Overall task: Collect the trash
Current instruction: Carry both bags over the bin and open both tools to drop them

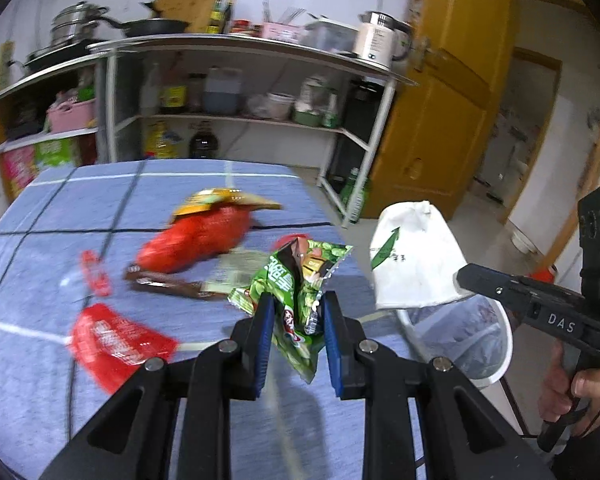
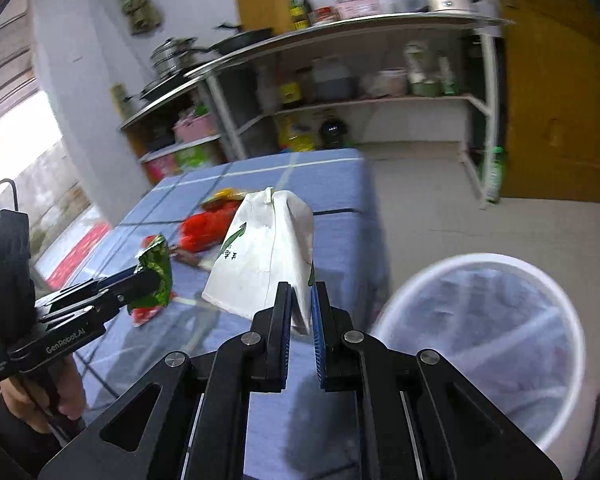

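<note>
My left gripper [image 1: 296,304] is shut on a crumpled green snack wrapper [image 1: 300,284], lifted above the blue checked tablecloth [image 1: 52,216]. In the right wrist view the same left gripper [image 2: 156,276] shows at the left with the green wrapper [image 2: 156,276] in its tips. My right gripper [image 2: 301,292] is shut on a white paper bag [image 2: 264,256] with a green arrow print; the bag [image 1: 412,256] hangs near the table's right edge, above the bin. A white trash bin [image 2: 484,344] with a clear liner stands on the floor to the right of the table.
On the cloth lie a red bag with a yellow top [image 1: 204,236], a brown wrapper [image 1: 168,284], a red flat packet [image 1: 116,340] and a small red strip [image 1: 94,272]. A metal kitchen shelf [image 1: 236,80] stands behind the table, a yellow door [image 1: 452,92] at right.
</note>
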